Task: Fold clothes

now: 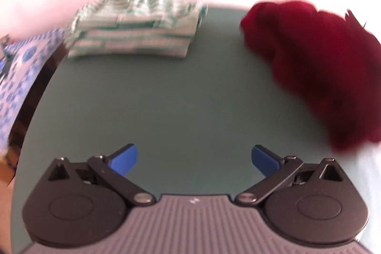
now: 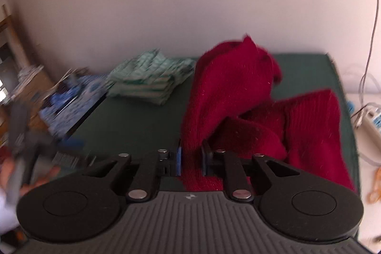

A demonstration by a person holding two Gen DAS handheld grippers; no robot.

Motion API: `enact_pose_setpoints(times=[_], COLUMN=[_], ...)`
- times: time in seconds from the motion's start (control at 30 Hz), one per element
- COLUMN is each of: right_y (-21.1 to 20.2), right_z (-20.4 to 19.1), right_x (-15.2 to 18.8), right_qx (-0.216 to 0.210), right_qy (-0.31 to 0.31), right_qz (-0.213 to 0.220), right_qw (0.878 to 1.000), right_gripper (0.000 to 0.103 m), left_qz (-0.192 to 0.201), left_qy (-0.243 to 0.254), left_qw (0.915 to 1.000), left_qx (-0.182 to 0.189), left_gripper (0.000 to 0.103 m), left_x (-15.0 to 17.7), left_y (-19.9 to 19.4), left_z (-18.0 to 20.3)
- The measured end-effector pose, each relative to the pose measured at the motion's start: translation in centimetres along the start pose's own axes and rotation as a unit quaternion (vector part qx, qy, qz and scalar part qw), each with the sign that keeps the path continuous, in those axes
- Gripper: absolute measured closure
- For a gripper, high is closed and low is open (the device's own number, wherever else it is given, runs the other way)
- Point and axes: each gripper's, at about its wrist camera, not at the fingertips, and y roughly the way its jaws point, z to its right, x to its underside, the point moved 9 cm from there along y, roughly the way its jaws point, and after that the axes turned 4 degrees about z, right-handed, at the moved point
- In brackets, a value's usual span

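Our right tongs (image 2: 191,160) pinch a strip of the red sweater (image 2: 238,97), the blue pads nearly together with the knit pressed between them. From the pads the cloth rises in a tall peak, while the rest of the sweater lies heaped just right of that peak on the green mat (image 2: 133,120). Our left tongs (image 1: 194,158) stand wide apart over bare mat (image 1: 166,97), with nothing between the blue pads (image 1: 123,157). In the right view we see the left tongs as a grey blur far left of the sweater, with a hand (image 2: 35,180) around them.

Left of the sweater, at the mat's far edge, sits a folded green-and-white stack (image 2: 152,80); mat shows between the two. In the left view the stack (image 1: 135,25) lies far from the pads and the sweater (image 1: 316,68) spreads right of it. Beyond the stack, off the mat's left edge, lies blue-patterned cloth (image 2: 78,97). A pale wall (image 2: 166,4) stands behind the sweater, and a thin cable (image 2: 375,4) hangs far right of it.
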Motion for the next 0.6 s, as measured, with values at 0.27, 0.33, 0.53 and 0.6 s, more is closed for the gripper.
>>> enact_pose_setpoints(times=[0.27,0.33,0.53,0.6], right_y=[-7.0,-7.6,-4.1,-1.3], right_z=[-2.0,-1.4,-1.6,0.2], right_x=[15.9,14.7,6.4,4.0], right_qx=[0.143,0.181,0.184,0.243], right_qy=[0.010,0.015,-0.042,-0.091], right_qz=[-0.153,-0.130,0.004,0.020], right_qw=[0.978,0.975,0.982,0.966], right_gripper=[0.083,0.069,0.025,0.025], left_qz=[-0.018,-0.034,-0.030,-0.021], left_qy=[0.128,0.143,0.127,0.120], left_qw=[0.9905,0.9882,0.9906,0.9919], left_qx=[0.045,0.043,0.040,0.034], left_gripper=[0.001,0.001,0.001,0.001], left_x=[-0.2,0.5,1.0,1.2], left_y=[3.8,4.8,3.2,2.1], left_z=[5.5,6.2,4.9,4.1])
